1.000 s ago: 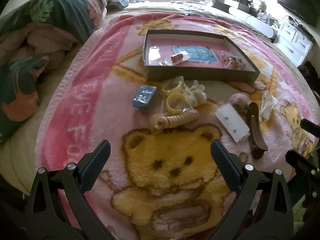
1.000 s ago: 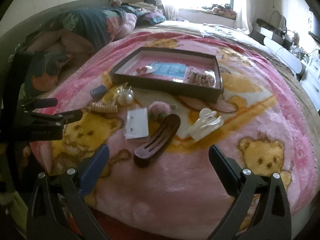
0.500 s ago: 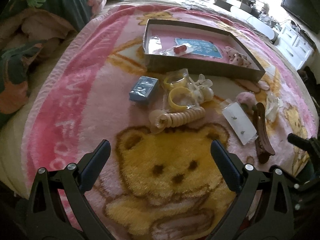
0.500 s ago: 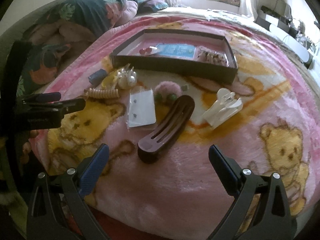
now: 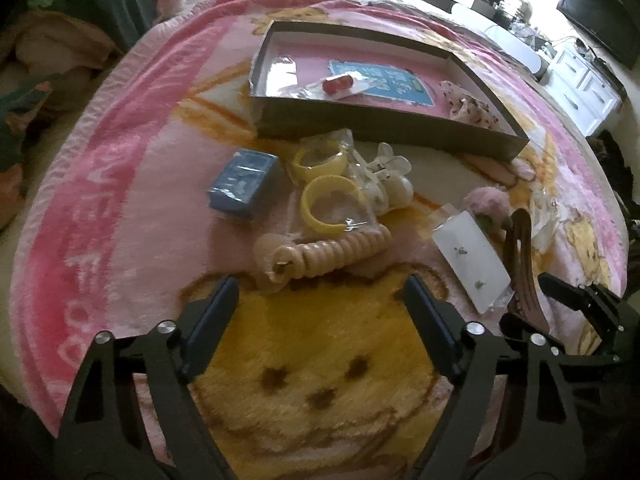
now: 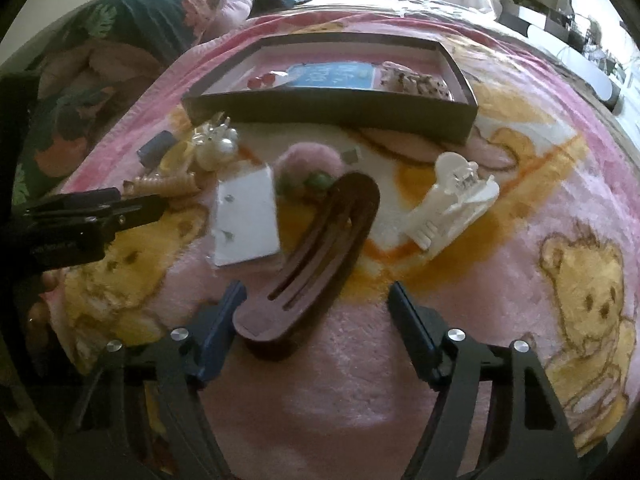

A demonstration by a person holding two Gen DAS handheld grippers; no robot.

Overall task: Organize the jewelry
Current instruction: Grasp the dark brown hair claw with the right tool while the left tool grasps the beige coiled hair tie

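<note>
Jewelry lies loose on a pink teddy-bear blanket in front of a dark shallow tray [image 5: 384, 124]. My left gripper [image 5: 320, 296] hovers just short of a beige coil hair tie [image 5: 332, 252]; its jaws are closing with nothing between them. In the right wrist view, my right gripper [image 6: 316, 294] is low over a long brown hair clip [image 6: 320, 252]. Its jaws are closing around the clip's near end, which lies beside the left finger, with the right finger well apart from it. The tray [image 6: 332, 112] holds a blue card, a red bead packet and a speckled piece.
Near the coil lie a blue box [image 5: 244, 180], bagged yellow bangles [image 5: 328, 200] and a pearl hair piece [image 5: 388, 184]. A white earring card [image 6: 246, 216], a pink pompom [image 6: 312, 160] and a white claw clip [image 6: 452, 204] flank the brown clip. Bedding is piled at the left.
Both grippers have sunk toward the blanket and moved closer to the items. Both pairs of jaws have narrowed. The brown clip's near end now lies between the right fingers.
</note>
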